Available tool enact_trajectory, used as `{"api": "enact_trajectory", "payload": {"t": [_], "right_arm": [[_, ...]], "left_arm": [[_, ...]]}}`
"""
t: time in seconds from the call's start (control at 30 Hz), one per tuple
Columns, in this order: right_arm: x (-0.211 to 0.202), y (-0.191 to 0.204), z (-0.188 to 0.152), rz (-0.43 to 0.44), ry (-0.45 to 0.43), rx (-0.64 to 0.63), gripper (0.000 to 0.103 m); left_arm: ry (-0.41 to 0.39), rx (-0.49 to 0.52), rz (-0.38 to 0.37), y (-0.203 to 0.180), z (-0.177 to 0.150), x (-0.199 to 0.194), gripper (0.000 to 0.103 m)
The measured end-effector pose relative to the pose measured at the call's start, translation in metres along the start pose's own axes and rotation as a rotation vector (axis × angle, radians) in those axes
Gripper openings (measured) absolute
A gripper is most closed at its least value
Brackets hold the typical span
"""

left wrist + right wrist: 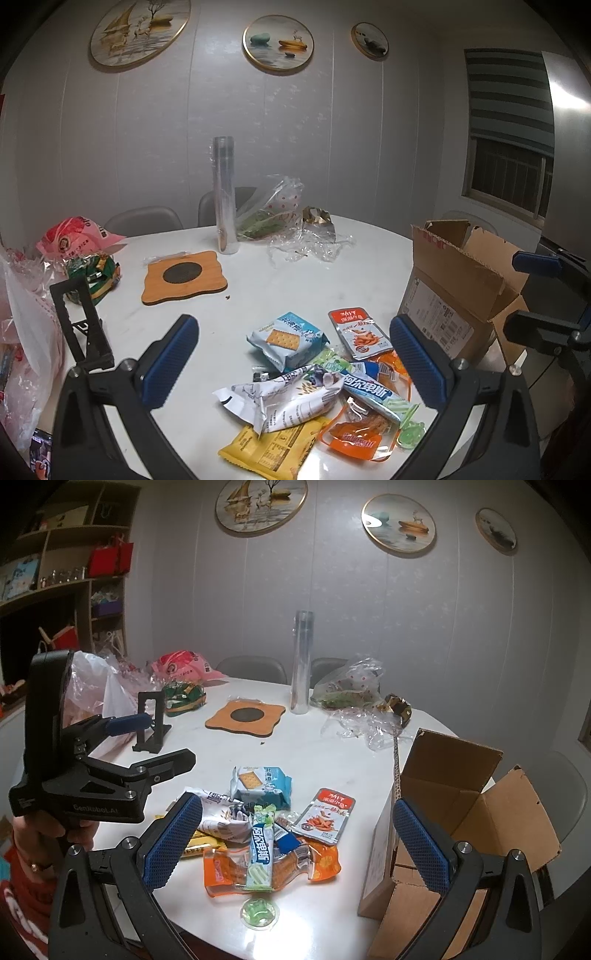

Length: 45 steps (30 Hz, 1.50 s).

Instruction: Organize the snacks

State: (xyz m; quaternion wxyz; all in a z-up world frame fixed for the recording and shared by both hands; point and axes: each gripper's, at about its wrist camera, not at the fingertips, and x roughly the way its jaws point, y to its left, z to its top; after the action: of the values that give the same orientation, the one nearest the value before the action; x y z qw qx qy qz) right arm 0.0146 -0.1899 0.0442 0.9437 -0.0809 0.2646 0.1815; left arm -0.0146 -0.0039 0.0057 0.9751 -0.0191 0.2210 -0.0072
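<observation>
Snack pile (317, 384) beside cardboard box (454, 288)

My left gripper (291, 354) has matt black plastic arms, and its pads (173, 360) are blue rubber with a rough grid. The table (258, 280) is white, smooth and glossy. The box (461, 812) is matt brown cardboard. The snack packets (258, 823) are shiny plastic film. The trivet (184, 275) looks like smooth wood.

One cardboard box (458, 805), one wooden trivet (245, 715), one clear tube (302, 661), one jelly cup (258, 912), roughly eight snack packets (271, 834) left of the box, three round wall pictures (399, 524).
</observation>
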Motion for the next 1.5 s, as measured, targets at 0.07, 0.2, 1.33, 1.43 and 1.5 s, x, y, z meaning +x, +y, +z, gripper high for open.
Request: {"api": "enact_trajectory", "payload": {"t": [0.07, 0.2, 1.33, 1.43, 1.5], "right_arm": [[-0.002, 0.000, -0.001, -0.001, -0.003, 0.001, 0.103], [-0.002, 0.000, -0.001, -0.002, -0.004, 0.000, 0.103], [0.066, 0.079, -0.052, 0.129, 0.114, -0.129, 0.089], [0.088, 0.076, -0.060, 0.191, 0.166, -0.119, 0.086], [0.098, 0.076, -0.061, 0.194, 0.184, -0.128, 0.086]], "left_arm": [[0.000, 0.001, 0.000, 0.000, 0.000, 0.000, 0.102], [-0.001, -0.001, 0.001, 0.000, 0.000, 0.000, 0.102], [0.112, -0.023, 0.001, 0.066, -0.055, 0.021, 0.102], [0.135, -0.029, -0.024, 0.069, -0.063, 0.030, 0.102], [0.157, -0.039, -0.057, 0.072, -0.067, 0.040, 0.102]]}}
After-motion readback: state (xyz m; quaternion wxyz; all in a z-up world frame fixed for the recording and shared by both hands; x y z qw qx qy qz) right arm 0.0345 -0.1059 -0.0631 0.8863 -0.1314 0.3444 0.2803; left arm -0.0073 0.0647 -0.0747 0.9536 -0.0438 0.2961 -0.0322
